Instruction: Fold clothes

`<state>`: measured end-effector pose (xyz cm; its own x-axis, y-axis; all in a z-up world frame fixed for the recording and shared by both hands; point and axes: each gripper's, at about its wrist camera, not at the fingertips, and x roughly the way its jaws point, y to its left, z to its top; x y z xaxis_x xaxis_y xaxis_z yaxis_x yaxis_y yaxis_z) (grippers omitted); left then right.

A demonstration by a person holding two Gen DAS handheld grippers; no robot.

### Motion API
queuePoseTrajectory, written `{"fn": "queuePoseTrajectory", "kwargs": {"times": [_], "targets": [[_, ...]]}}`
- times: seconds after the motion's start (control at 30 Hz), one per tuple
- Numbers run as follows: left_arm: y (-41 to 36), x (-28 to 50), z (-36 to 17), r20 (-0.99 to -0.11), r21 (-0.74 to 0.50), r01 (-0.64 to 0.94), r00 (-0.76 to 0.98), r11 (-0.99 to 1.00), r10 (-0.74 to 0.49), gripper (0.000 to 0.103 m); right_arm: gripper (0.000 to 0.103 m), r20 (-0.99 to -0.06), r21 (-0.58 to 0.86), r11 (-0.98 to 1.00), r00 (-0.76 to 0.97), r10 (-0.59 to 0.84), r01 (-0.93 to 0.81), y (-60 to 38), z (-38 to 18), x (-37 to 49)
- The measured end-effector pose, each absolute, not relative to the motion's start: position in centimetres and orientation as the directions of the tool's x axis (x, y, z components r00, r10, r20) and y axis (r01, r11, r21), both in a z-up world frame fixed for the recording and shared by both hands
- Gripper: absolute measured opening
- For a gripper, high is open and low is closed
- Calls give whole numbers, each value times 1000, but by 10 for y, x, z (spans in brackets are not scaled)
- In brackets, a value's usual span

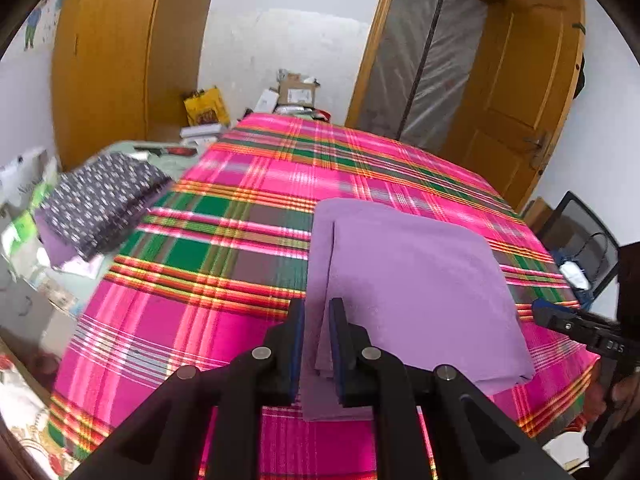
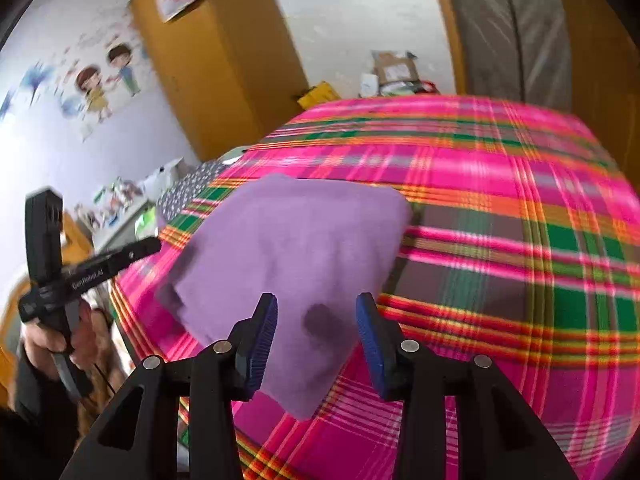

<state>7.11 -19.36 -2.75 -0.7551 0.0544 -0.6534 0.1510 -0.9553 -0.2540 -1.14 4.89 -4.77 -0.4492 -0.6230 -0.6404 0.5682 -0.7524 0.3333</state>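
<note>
A purple garment (image 1: 420, 280) lies folded into a rectangle on the pink plaid bedspread (image 1: 240, 184), near its front edge. My left gripper (image 1: 318, 310) hovers over the garment's left side, its jaws a narrow gap apart; a folded edge shows in the gap and the pads do not press it. In the right wrist view the same garment (image 2: 296, 240) is blurred, and my right gripper (image 2: 316, 312) stands wide open above its near corner, holding nothing. The left gripper (image 2: 154, 244) reaches in from the left, a hand (image 2: 52, 340) on its handle. The right gripper's blue tip (image 1: 538, 312) shows at the right.
A dark patterned stack of folded clothes (image 1: 104, 204) sits on a cluttered side surface left of the bed. Boxes and bags (image 1: 296, 92) are piled beyond the far end. A wooden door (image 1: 512, 92) stands open at the right, with a black chair (image 1: 580, 236) below it.
</note>
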Motion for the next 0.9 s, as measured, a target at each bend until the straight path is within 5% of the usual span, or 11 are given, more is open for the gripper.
{"fn": "queuePoseTrajectory", "kwargs": {"times": [0.1, 0.3, 0.77, 0.9], "targets": [[-199, 68, -35, -655, -304, 123, -748, -945, 113, 26, 43, -639, 397, -746, -423, -643, 535, 55, -54, -18], [-208, 55, -48, -662, -388, 97, -721, -916, 204, 33, 45, -643, 453, -734, -385, -662, 505, 59, -62, -27], [-218, 36, -63, -664, -466, 74, -688, -882, 293, 39, 45, -643, 538, -705, -317, -697, 462, 56, -76, -45], [-219, 32, -66, -657, -493, 73, -685, -867, 315, 40, 53, -641, 547, -703, -313, -701, 455, 56, -78, -47]]}}
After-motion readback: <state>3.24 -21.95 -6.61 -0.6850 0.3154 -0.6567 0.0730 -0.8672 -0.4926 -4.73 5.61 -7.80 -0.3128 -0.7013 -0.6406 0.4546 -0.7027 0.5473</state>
